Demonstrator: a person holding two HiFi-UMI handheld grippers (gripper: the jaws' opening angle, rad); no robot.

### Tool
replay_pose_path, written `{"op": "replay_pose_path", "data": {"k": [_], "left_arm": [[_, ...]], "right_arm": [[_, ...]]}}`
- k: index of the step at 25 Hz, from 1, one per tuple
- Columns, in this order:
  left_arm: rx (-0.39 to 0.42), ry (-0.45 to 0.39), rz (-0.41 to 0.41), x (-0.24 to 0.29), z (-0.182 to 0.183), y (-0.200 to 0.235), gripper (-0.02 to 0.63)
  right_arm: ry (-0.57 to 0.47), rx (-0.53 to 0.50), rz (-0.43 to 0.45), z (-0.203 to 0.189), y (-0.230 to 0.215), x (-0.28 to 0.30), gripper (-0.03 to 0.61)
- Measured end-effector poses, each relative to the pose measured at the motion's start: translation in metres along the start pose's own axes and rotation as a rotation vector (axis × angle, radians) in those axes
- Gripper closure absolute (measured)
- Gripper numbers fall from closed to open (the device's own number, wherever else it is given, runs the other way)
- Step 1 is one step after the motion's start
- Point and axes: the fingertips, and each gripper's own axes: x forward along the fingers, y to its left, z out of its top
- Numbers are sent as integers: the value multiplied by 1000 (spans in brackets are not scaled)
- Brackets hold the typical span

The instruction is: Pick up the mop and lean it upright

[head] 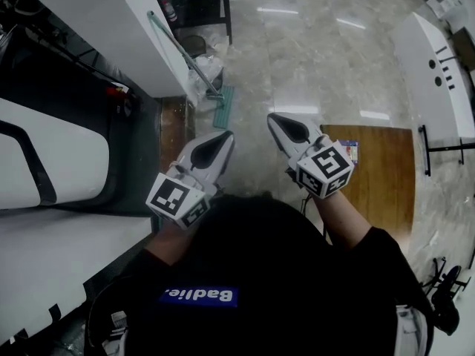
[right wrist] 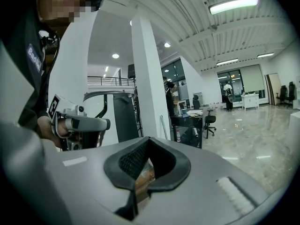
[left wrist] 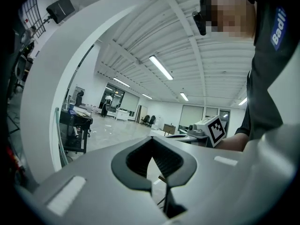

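One mop (head: 194, 64) stands propped against the white column (head: 96, 21), its handle slanting up the column's face and its flat teal head (head: 223, 112) on the floor at the column's foot. There are two tongs, and neither touches the mop. The left gripper (head: 225, 136) is just out from the column's base, short of the mop head, its jaws clenched on nothing. The right gripper (head: 274, 119) is farther from the column, beside the left one, also pressed closed and empty. The floor (head: 319, 65) is glossy pale stone that mirrors the ceiling lights. One wooden panel (head: 375, 176) lies well away from the column.
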Motion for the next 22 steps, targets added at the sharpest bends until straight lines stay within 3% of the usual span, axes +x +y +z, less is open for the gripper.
{"op": "replay_pose_path", "data": {"k": [5, 11, 19, 22], "left_arm": [[-13, 42, 41, 10, -24, -50, 594], [7, 77, 72, 7, -27, -81, 594], [42, 42, 9, -3, -9, -96, 594], [63, 27, -27, -16, -3, -99, 594]], "right_arm": [[-46, -24, 59, -18, -4, -54, 575], [-85, 41, 20, -19, -2, -100, 575], [-157, 67, -51, 0, 41, -120, 575], [-157, 33, -58, 4, 61, -116, 575]]}}
